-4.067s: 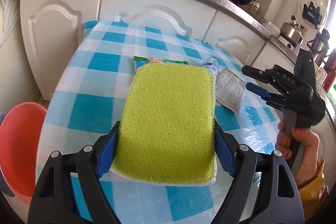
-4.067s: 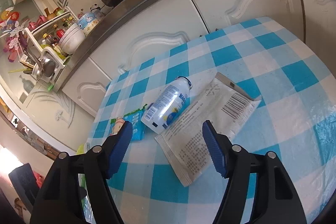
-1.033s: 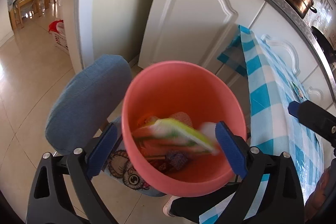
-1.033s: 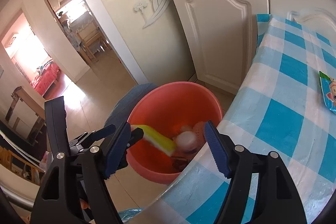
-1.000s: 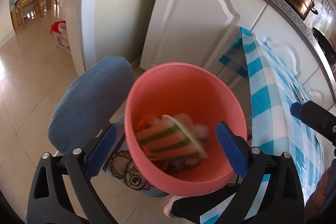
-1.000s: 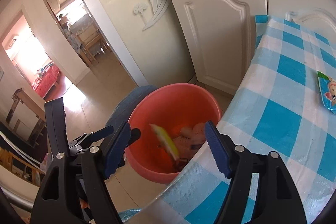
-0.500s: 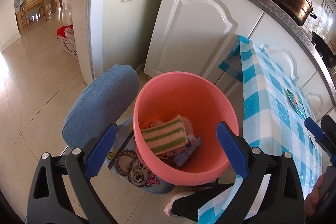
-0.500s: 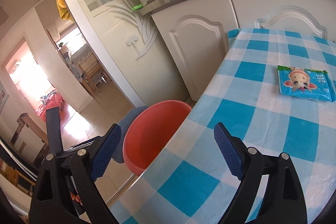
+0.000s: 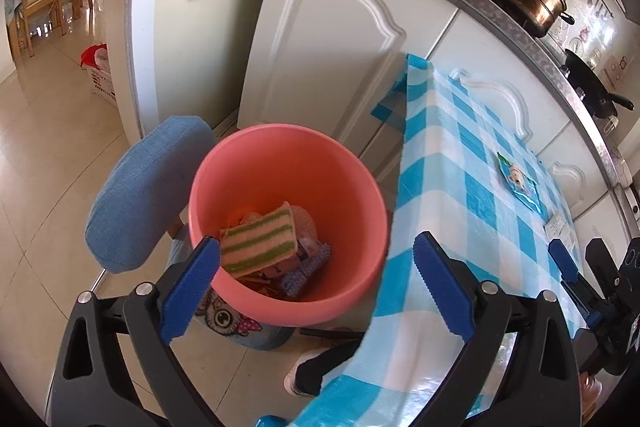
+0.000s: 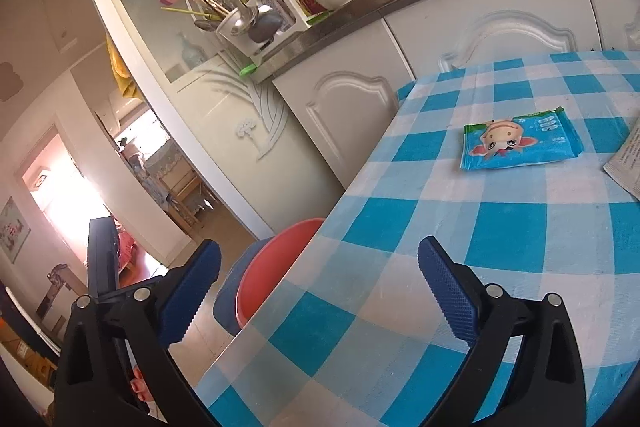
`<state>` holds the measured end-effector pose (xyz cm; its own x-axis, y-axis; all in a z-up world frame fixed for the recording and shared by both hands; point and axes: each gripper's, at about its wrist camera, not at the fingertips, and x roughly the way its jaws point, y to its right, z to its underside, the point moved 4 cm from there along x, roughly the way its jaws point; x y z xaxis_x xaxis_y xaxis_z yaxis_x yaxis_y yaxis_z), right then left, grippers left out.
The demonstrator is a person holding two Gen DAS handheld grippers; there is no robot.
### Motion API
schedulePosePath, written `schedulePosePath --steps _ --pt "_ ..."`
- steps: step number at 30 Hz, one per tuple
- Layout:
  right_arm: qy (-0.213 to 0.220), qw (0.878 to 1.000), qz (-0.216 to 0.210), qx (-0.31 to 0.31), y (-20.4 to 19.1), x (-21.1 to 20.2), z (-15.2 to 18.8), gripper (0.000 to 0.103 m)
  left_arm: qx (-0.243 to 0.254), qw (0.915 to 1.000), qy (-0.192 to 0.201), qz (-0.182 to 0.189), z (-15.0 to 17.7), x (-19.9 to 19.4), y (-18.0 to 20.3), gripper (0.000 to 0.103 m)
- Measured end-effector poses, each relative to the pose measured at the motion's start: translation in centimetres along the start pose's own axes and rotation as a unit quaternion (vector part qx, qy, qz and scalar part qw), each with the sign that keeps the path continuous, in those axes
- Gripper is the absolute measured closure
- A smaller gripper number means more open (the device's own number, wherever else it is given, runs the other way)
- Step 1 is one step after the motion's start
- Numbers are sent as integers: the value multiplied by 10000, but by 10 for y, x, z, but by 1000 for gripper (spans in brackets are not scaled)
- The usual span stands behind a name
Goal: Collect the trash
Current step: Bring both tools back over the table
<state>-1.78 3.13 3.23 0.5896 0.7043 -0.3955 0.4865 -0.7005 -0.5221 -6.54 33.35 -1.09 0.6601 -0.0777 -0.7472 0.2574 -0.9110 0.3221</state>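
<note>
Sponge (image 9: 258,245) now settled in pink bucket (image 9: 256,163); left tongs (image 9: 316,283) wide, empty; right tongs (image 10: 319,285) just opened wider, nothing between.

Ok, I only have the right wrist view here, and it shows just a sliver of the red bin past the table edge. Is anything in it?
Observer: Yes. The left wrist view shows a green-striped sponge lying on top of other trash inside the red bin.
Operator: Is the left gripper holding anything?
Observer: No. The left gripper is open and empty, above the bin.
Operator: What does the bin stand on?
Observer: It seems to sit on a chair seat with an owl print. The chair's blue backrest is beside it.
</note>
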Motion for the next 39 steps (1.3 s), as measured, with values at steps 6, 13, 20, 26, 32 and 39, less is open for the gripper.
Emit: schedulePosePath --steps 6,13,20,26,32,39 --pt "41 9999 -137 12 9 -15 -3 5 140 9998 -99 65 7 -4 26 5" --pt "-25 9985 -346 434 35 -27 -3 5 473 9987 -167 74 15 -7 60 5" --pt "102 9948 -398 928 66 -48 -9 5 790 9964 -277 94 25 -6 93 5" --pt "294 9917 -367 1198 88 -68 -15 5 1122 9928 -394 128 36 -2 123 5" --pt "560 9881 -231 1417 112 -90 -21 5 1442 9881 -506 177 46 2 153 5" --pt "866 9819 -115 1681 144 -118 -27 5 1805 9812 -632 251 59 10 191 5"
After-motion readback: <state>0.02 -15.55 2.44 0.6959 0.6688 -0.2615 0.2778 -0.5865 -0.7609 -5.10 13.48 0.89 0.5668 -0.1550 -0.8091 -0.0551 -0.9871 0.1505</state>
